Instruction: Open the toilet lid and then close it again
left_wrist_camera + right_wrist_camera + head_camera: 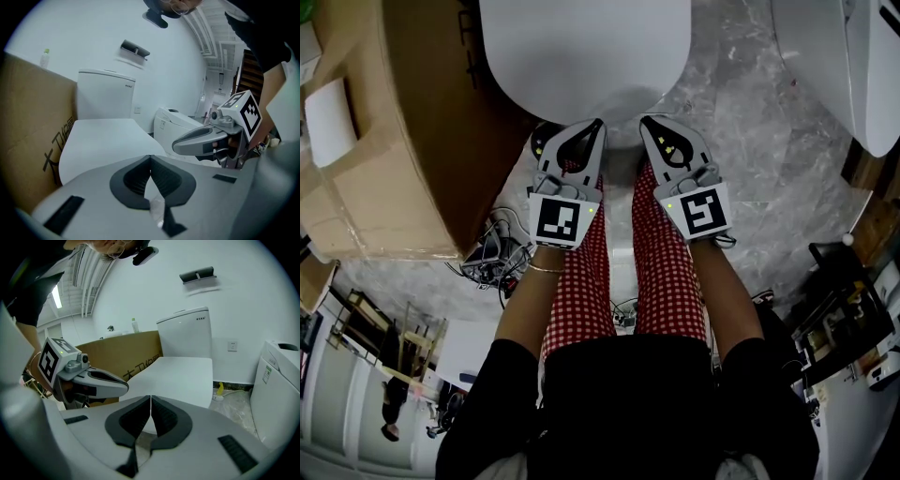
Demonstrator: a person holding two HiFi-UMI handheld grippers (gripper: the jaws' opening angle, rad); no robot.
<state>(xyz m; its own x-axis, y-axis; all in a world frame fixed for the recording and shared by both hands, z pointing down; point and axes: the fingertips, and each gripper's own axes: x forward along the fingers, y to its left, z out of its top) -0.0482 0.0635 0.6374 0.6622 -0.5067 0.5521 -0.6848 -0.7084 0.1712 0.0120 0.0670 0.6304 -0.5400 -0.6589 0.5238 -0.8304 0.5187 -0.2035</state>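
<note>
The white toilet lid (581, 47) lies shut and flat at the top of the head view, in front of the tank (105, 93). My left gripper (596, 124) and right gripper (645, 120) hover side by side just short of the lid's front edge, touching nothing. Both are shut, fingertips meeting with nothing between them. In the left gripper view the jaws (150, 157) point over the lid (103, 140), with the right gripper (176, 145) alongside. The right gripper view shows its jaws (150, 398) before the lid (178, 376) and tank (185, 331).
A large cardboard box (394, 141) stands tight against the toilet's left side, with a bottle (45, 57) on top. A second white toilet (853, 56) stands to the right. Cables (492, 253) lie on the marble floor by the person's red-checked trouser legs (661, 272).
</note>
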